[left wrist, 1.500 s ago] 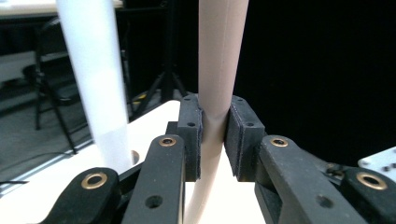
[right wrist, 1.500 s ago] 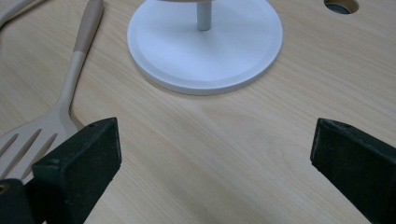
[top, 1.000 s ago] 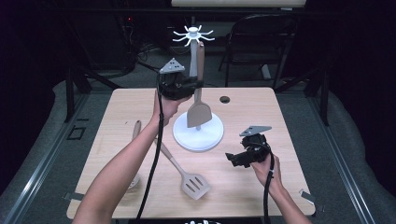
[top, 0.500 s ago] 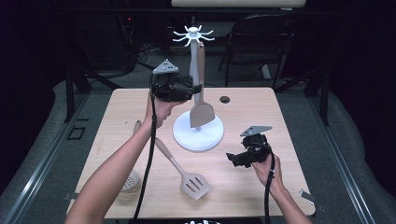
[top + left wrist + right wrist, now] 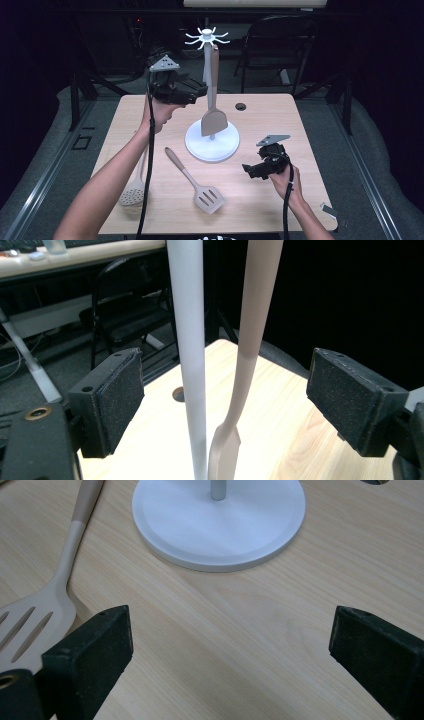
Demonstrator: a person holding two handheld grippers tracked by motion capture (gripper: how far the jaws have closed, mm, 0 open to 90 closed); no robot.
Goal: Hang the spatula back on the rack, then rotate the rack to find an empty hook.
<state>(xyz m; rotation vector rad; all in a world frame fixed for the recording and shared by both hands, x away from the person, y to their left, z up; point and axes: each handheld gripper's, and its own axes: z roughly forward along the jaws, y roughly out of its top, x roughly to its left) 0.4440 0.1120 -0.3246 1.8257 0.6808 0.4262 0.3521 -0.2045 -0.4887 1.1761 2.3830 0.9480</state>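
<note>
Left tongs (image 5: pixel 200 92) gape, released, beside the hanging spatula (image 5: pixel 214 95): light, stiff, apt to swing; grip mid-handle. Right tongs (image 5: pixel 248 170) also released.

the left claw (image 5: pixel 197 92) is held raised beside the tall white hook-topped utensil stand (image 5: pixel 212 142) on the pale wooden bench (image 5: pixel 280 117), close to the beige solid spatula (image 5: pixel 214 117) hanging from it. a beige slotted turner (image 5: pixel 196 182) and a beige round skimmer (image 5: pixel 134 187) lie flat in front. the right claw (image 5: pixel 248 169) hovers low, right of the stand's base.
</note>
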